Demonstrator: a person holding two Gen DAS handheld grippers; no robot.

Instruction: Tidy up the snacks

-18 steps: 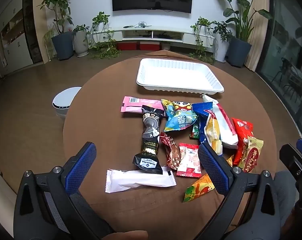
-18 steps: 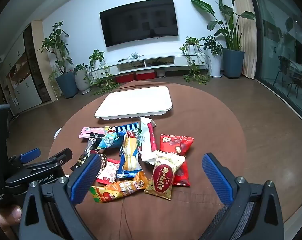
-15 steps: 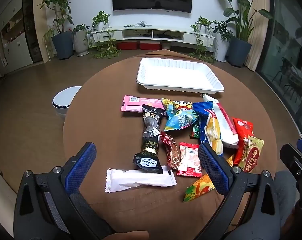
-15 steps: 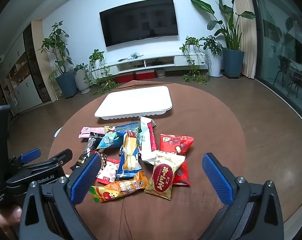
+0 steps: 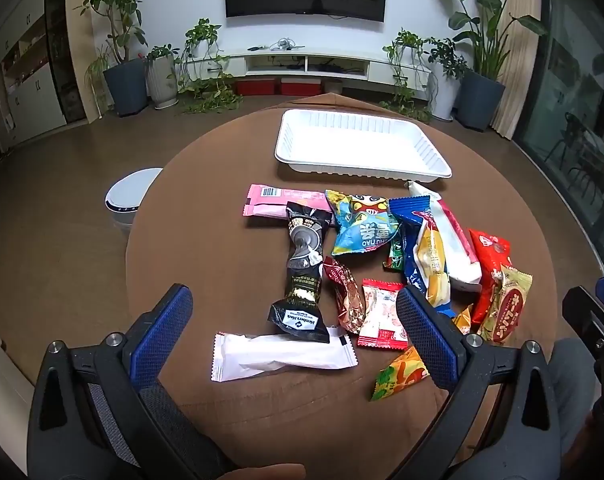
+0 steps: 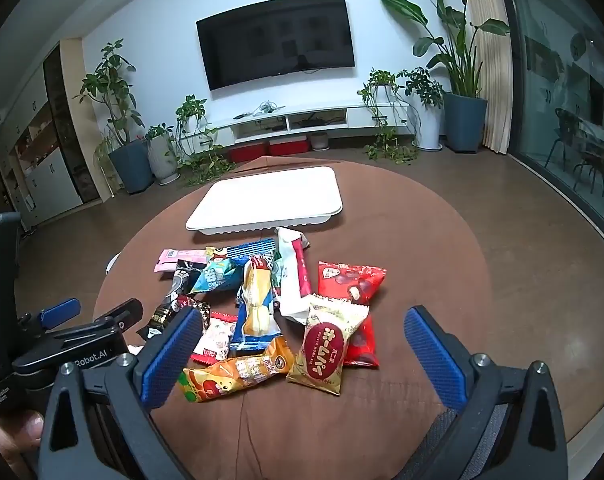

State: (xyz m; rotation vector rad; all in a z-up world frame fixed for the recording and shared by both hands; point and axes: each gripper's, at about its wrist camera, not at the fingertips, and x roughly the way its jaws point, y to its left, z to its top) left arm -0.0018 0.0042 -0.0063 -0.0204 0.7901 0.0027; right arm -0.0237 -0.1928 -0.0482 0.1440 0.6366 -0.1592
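Fig.: task at start. Tray [image 5: 429, 148], upper centre, lying empty; snack pile [image 5: 381, 264] mid-frame waiting unsorted. Left gripper [image 5: 298, 340] & right gripper [image 6: 302, 358] hovering released, grasping nothing.

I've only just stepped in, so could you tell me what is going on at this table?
A person holds a two-finger gripper in each hand above a round brown table. Both the left gripper and the right gripper are open and hold nothing. A heap of colourful wrapped snack packets lies loose on the table, and the white ribbed plastic tray beyond it has nothing in it. No packet has been sorted yet.
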